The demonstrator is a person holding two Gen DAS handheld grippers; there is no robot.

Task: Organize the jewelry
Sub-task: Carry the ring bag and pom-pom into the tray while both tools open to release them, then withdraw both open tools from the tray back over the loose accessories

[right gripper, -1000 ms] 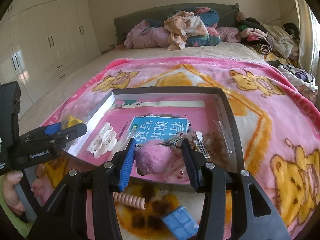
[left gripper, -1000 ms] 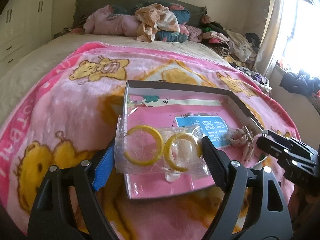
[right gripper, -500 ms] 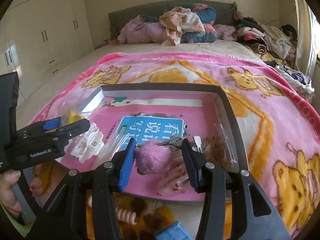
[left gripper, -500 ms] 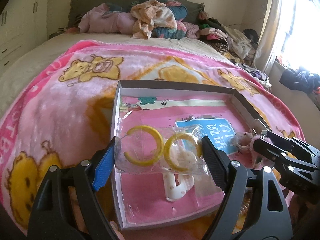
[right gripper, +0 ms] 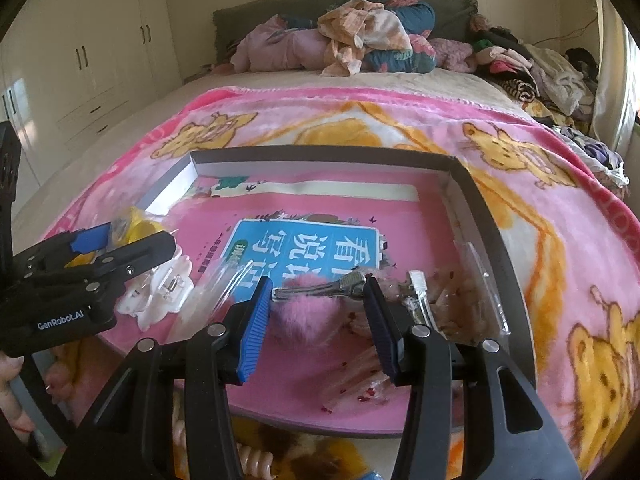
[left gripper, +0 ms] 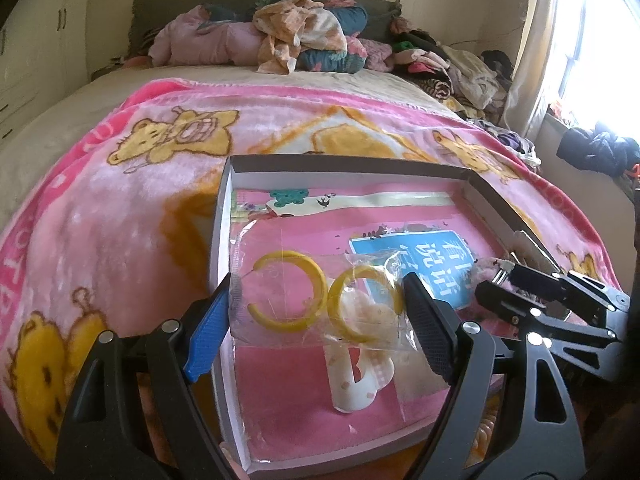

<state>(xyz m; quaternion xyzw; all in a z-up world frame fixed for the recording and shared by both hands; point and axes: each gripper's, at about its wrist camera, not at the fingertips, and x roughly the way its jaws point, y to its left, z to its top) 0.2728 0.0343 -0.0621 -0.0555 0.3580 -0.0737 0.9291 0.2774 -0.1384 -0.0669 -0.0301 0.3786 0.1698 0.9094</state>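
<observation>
A clear bag with two yellow hoops [left gripper: 280, 300] hangs between the fingers of my left gripper [left gripper: 316, 284], which is shut on the bag's sides. It hovers over the front left part of a shallow grey-rimmed box [left gripper: 344, 168] on the pink bear blanket. A pink fluffy pom-pom clip [right gripper: 308, 316], with a metal clip on top, is gripped by my right gripper [right gripper: 318, 282] above the box's front right. Each gripper appears in the other's view: the right gripper [left gripper: 498, 280] and the left gripper [right gripper: 136, 236].
In the box lie a pink booklet with a blue label [right gripper: 304, 248], a white claw clip [right gripper: 160, 292] and a clear bag of reddish bits [right gripper: 460, 300]. A pink coil hair tie [right gripper: 256, 460] lies on the blanket before the box. Clothes are piled at the bed's head.
Both grippers have moved forward and slightly down over the box, each keeping its item. The white claw clip now shows under the hoop bag.
</observation>
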